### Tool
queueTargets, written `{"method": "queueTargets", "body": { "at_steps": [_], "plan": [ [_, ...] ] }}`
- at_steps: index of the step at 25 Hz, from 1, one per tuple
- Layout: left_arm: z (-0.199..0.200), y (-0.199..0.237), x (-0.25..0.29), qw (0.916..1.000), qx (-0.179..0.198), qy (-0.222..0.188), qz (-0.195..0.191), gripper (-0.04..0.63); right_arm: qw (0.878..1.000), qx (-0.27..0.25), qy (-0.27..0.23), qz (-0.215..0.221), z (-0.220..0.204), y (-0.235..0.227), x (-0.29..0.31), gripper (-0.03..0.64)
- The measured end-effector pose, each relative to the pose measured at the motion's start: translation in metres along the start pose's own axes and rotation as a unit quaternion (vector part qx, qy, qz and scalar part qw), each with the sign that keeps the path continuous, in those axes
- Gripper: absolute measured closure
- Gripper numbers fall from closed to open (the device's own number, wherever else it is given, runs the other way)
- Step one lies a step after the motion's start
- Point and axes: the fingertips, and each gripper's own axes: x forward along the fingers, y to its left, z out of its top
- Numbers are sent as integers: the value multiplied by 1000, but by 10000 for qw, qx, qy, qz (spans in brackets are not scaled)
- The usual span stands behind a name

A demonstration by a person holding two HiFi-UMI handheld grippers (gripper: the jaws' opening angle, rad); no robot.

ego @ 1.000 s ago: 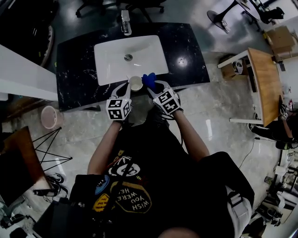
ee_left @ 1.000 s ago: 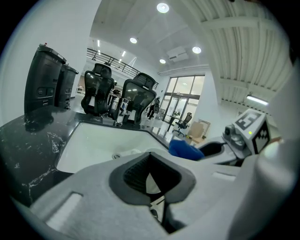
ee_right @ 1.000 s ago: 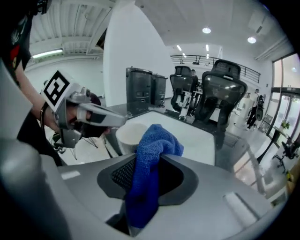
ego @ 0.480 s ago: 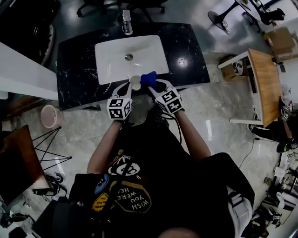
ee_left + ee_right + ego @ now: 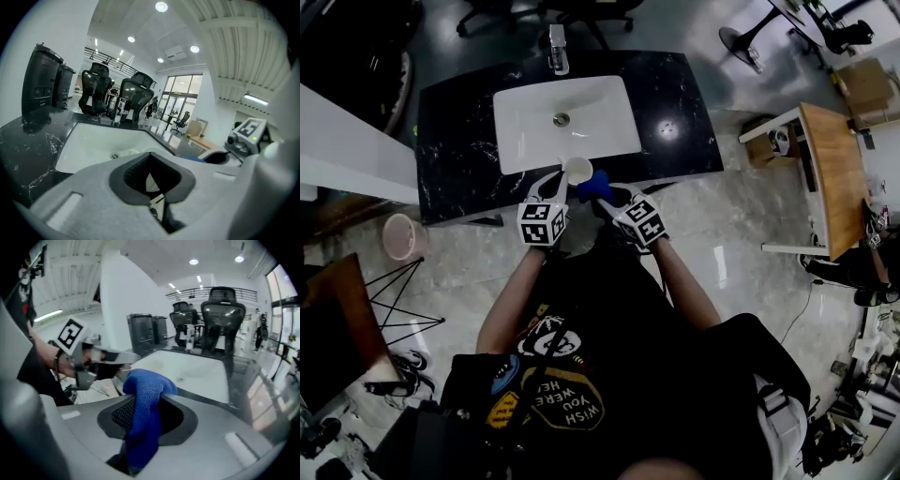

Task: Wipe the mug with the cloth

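A pale mug (image 5: 577, 170) hangs over the front edge of the white sink (image 5: 525, 131). My left gripper (image 5: 565, 181) is shut on it; in the left gripper view a pale bit of the mug (image 5: 150, 181) shows between the jaws. A blue cloth (image 5: 592, 187) sits just right of and below the mug, touching or nearly touching it. My right gripper (image 5: 602, 198) is shut on the cloth (image 5: 146, 404), which bulges out past its jaws. The right gripper view shows the left gripper's marker cube (image 5: 70, 336) close at the left.
The sink is set in a black marble counter (image 5: 450, 159) with a faucet (image 5: 557, 47) at the back. A pink bin (image 5: 401, 236) stands on the floor at the left. A wooden table (image 5: 830, 169) stands to the right, and office chairs beyond the counter.
The right gripper has drawn the blue cloth back and down, from beside the mug's rim to just below it. The mug has stayed near the sink's front edge.
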Motion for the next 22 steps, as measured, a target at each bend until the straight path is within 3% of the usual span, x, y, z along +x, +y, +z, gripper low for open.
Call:
{"method": "queueTargets", "body": {
  "at_steps": [3,4,5,7,10,12,14,22],
  "plan": [
    [1,3,-2,10000,-12,-18,22,592,9883,345,405,-1433,-1,-79,-12,509],
    [1,4,-2,10000,-25,-13,31,592,9831,464,433,-1716,0,-98,-11,505],
    [1,5,-2,10000,-32,-8,35,592,9803,614,398,-1835,1,-112,-8,483],
    [1,4,-3,10000,-19,-1,27,592,9794,960,251,-1758,2,-126,-3,315],
    [2,1,-7,10000,8,-7,-11,592,9790,1274,-214,-1578,9,-122,-14,305],
    [4,3,-10,10000,-20,-30,-8,592,9776,1215,-685,-1576,21,-113,-29,415],
    [5,6,-11,10000,-67,-55,18,592,9733,1117,-1147,-1645,33,-105,-41,602],
    [12,-2,-15,9998,43,-150,-99,592,9641,1056,-1652,-1790,52,-76,-53,616]
  ]
}}
